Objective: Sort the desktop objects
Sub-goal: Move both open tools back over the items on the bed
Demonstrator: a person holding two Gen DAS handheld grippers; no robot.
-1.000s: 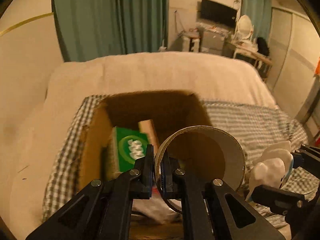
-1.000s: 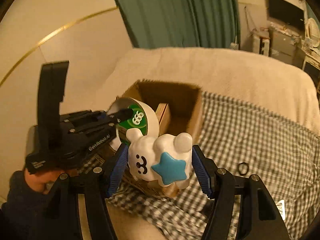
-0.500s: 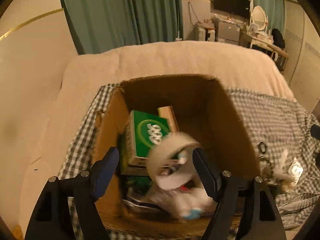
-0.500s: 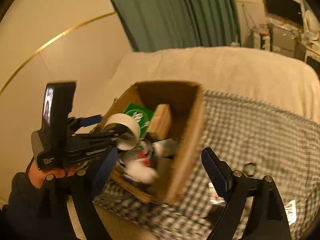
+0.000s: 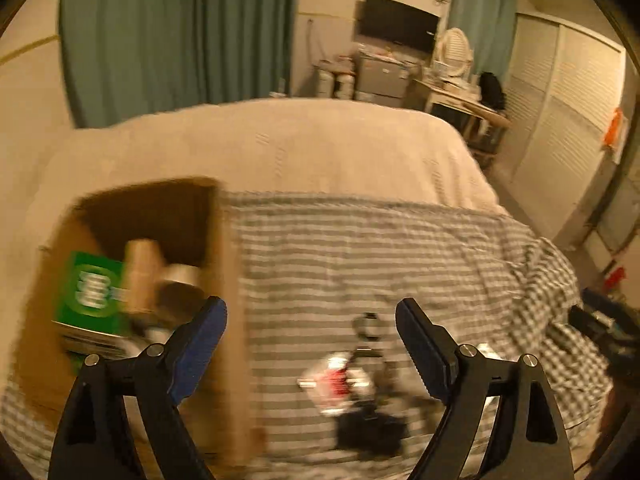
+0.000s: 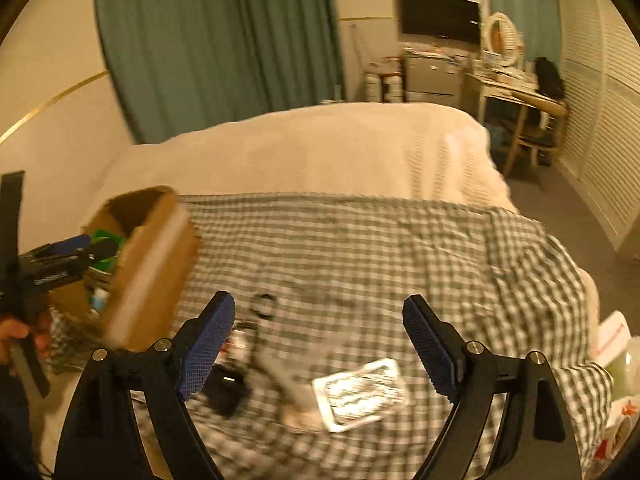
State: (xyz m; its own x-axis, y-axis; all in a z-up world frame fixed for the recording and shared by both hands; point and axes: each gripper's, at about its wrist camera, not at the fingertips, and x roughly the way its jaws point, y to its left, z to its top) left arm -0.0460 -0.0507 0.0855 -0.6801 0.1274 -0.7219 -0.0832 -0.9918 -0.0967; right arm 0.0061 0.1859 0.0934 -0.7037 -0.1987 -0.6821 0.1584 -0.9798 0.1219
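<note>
The cardboard box (image 5: 230, 280) stands at the left on a checked cloth (image 5: 360, 240); it also shows in the right wrist view (image 6: 156, 264). Inside lie a green box (image 5: 90, 292) and a roll of tape (image 5: 180, 280). My left gripper (image 5: 312, 344) is open and empty, just right of the box. My right gripper (image 6: 320, 344) is open and empty above the cloth. Loose items lie on the cloth: a small black ring (image 6: 264, 306), a blister pack (image 6: 362, 394), a black object (image 6: 228, 394) and a red-and-white packet (image 5: 340, 380).
The cloth covers a bed with a cream blanket (image 6: 300, 152). White containers (image 6: 616, 360) stand at the right edge of the cloth. The left gripper (image 6: 56, 268) shows at the left of the right wrist view, beside the box.
My left gripper opened and dropped the tape roll into the box. My right gripper opened and dropped the white plush toy into the box. Both have swung right, away from the box.
</note>
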